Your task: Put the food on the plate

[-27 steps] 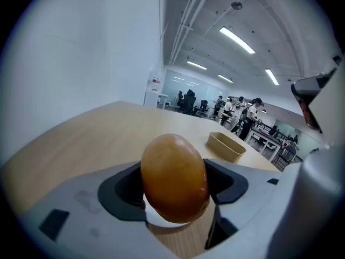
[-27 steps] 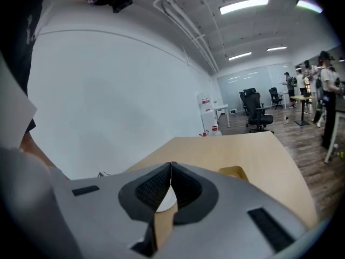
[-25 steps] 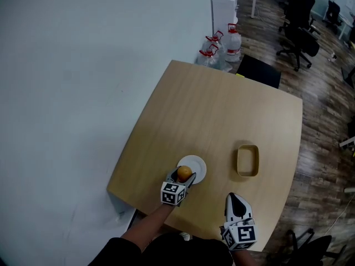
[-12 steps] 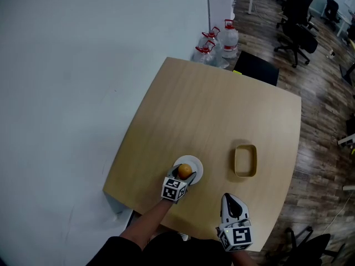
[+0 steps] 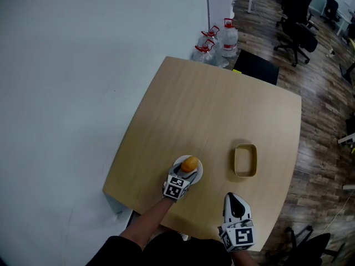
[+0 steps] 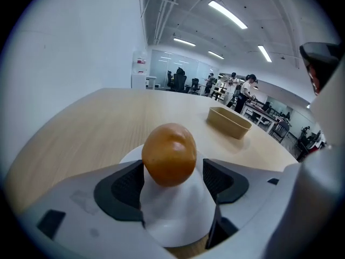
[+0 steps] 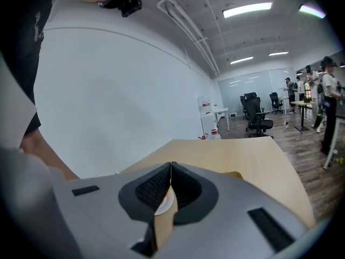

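An orange-brown round food item [image 5: 189, 163] rests on the small white plate [image 5: 199, 171] near the table's front left. In the left gripper view the food [image 6: 169, 154] sits on the plate [image 6: 172, 212] just past the jaw tips, with small gaps on either side. My left gripper [image 5: 184, 177] is open, its jaws standing apart on each side of the food [image 6: 172, 172]. My right gripper [image 5: 233, 200] hovers at the table's front edge, right of the plate. It is shut with nothing between its fingers [image 7: 171, 169].
A tan rectangular tray [image 5: 246, 160] lies on the wooden table [image 5: 222, 104] right of the plate, also seen as the tray [image 6: 229, 122]. Water bottles [image 5: 229, 36] stand on the floor beyond the far edge. Office chairs [image 5: 299, 10] are further back.
The left gripper has let go of the food and drawn back slightly toward me; the food now lies a little further onto the plate. The right gripper has stayed put.
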A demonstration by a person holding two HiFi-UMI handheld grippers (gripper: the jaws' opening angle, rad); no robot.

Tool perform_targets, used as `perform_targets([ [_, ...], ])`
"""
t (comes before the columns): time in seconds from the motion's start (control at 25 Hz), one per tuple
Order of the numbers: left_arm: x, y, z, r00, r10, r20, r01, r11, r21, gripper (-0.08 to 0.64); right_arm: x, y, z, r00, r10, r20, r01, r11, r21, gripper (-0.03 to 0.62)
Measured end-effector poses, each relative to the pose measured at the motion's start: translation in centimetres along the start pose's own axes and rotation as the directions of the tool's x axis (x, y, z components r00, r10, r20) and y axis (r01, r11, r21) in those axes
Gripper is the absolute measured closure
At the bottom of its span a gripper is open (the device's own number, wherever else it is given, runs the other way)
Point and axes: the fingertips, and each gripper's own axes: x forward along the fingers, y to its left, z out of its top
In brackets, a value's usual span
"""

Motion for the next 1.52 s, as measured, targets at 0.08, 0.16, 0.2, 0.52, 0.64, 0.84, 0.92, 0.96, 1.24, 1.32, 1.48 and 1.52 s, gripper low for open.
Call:
perform_targets([
  [0.08,-0.1,0.3,0.2,1.0,0.019,0.008,-0.019,1.0,-0.005,0.241,-0.1,-0.1,-0.3,1.0,0.001,0.003,-0.001,1.0,0.003,0.532],
  [0.16,-0.4,0.5,0.6,0.999,0.033,0.02,-0.033,0.999,0.0,0.241,-0.2,-0.2,-0.2,1.0,0.001,0.006,-0.001,1.0,0.002,0.532],
  [0.2,-0.5,0.4,0.7,0.999,0.036,0.023,-0.036,0.999,0.005,0.239,-0.3,-0.3,0.0,1.0,-0.003,0.007,0.003,1.0,0.003,0.532],
  [0.52,-1.5,0.4,1.5,0.997,0.057,0.053,-0.057,0.998,-0.006,0.239,-1.1,-0.3,0.1,1.0,0.012,0.021,-0.013,1.0,0.014,0.532],
  [0.64,-2.0,0.4,1.8,0.997,0.05,0.066,-0.049,0.999,-0.019,0.238,-1.2,0.0,-0.5,1.0,0.024,0.02,-0.024,1.0,0.006,0.532],
  [0.84,-3.1,-0.2,2.8,0.994,0.038,0.102,-0.034,0.999,-0.042,0.236,-1.9,0.5,0.0,1.0,0.017,0.02,-0.016,1.0,-0.01,0.532],
  [0.92,-3.5,-0.4,3.0,0.993,0.035,0.112,-0.031,0.999,-0.038,0.236,-2.2,1.0,-0.2,0.999,0.026,0.028,-0.026,1.0,-0.015,0.532],
  [0.96,-3.8,-0.4,3.1,0.992,0.034,0.118,-0.029,0.999,-0.038,0.236,-2.4,1.3,0.0,0.999,0.024,0.028,-0.024,1.0,-0.019,0.532],
  [1.24,-6.9,-1.3,4.0,0.985,0.012,0.171,-0.004,0.999,-0.044,0.236,-4.5,1.5,-0.6,0.999,-0.042,0.035,0.041,0.999,0.019,0.532],
  [1.32,-8.3,-2.0,3.8,0.985,-0.003,0.17,0.012,0.998,-0.056,0.236,-5.0,1.7,-0.8,0.997,-0.066,0.036,0.065,0.997,0.032,0.532],
  [1.48,-12.4,-3.6,3.9,0.976,-0.022,0.217,0.04,0.996,-0.081,0.236,-7.1,4.1,-0.7,0.997,-0.056,0.045,0.056,0.998,-0.001,0.532],
  [1.52,-13.5,-4.0,3.9,0.972,-0.024,0.233,0.044,0.996,-0.079,0.236,-7.7,4.7,-0.7,0.997,-0.057,0.049,0.058,0.998,-0.009,0.532],
])
